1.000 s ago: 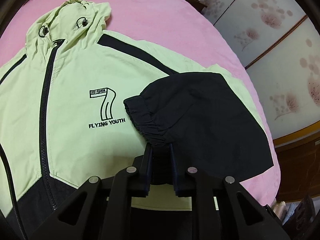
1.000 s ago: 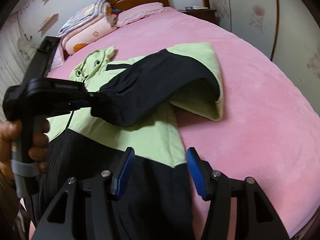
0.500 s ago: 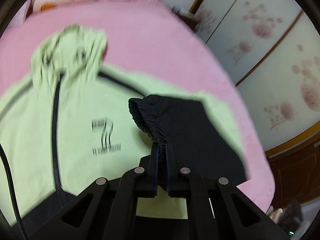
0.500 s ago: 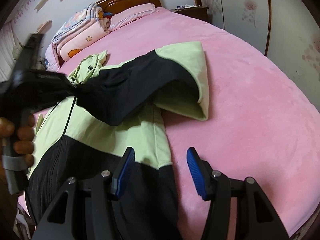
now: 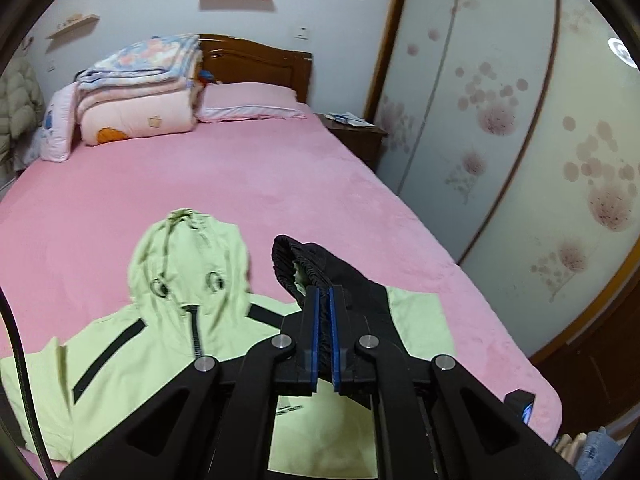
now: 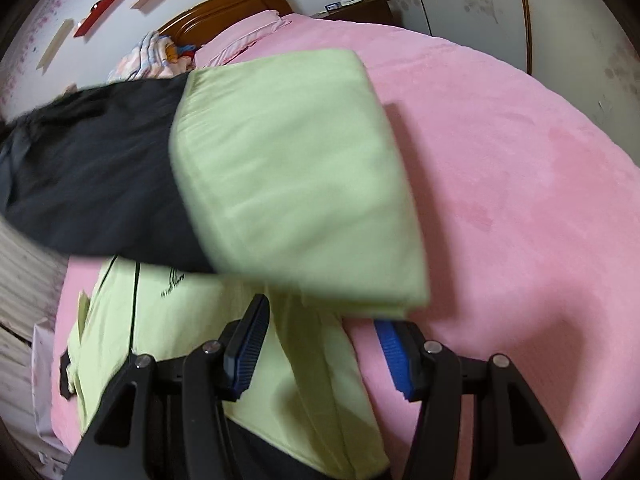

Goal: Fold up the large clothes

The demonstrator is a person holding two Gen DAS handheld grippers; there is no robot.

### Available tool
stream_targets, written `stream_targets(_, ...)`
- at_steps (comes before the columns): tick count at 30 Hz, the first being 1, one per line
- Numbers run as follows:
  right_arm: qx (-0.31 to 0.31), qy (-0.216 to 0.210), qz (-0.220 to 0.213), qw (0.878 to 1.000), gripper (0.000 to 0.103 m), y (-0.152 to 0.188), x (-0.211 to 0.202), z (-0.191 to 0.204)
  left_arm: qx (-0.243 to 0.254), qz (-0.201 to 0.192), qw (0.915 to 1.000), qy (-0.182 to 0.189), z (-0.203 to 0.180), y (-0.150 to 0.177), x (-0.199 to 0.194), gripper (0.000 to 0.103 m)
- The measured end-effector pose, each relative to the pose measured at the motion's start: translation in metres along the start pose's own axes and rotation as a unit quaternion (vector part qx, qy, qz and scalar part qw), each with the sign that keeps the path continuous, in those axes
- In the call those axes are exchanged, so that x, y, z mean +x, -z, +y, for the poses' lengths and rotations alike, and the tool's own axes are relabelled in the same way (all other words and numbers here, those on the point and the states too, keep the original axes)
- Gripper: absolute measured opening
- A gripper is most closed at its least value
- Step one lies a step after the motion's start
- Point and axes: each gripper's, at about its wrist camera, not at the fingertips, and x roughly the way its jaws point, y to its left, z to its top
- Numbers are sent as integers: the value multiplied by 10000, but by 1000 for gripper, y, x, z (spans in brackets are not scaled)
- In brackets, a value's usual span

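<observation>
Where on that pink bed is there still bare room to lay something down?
A broad bare stretch of the pink bed lies between the jacket's hood and the stacked quilts and pillow. Another runs beside the lifted sleeve, toward the wardrobe doors. The near end is crowded: the jacket covers it.
</observation>
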Motion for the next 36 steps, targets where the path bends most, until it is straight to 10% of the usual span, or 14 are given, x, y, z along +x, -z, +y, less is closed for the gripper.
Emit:
stream_targets(4,-169,226,-155,9995,51,-10,2,13,-174,-37,9992,-362,29,3,1,3)
stream_targets(6,-423,448,-134,9980,18,-14,7,20,-262,-110,9977,-608,48,5,0,2)
stream_targets(18,-1639,1390,-138,9765,7,-4,23,65,-784,142,9812,-1760,165,54,38,0)
stream_targets(27,-2044,1850,17,9612,8,5,29,70,-1521,1610,9739,-494,206,130,88,11)
stream_targets(36,-2089,1830,51,9607,8,8,27,69,-1491,2018,9678,-210,194,155,111,54)
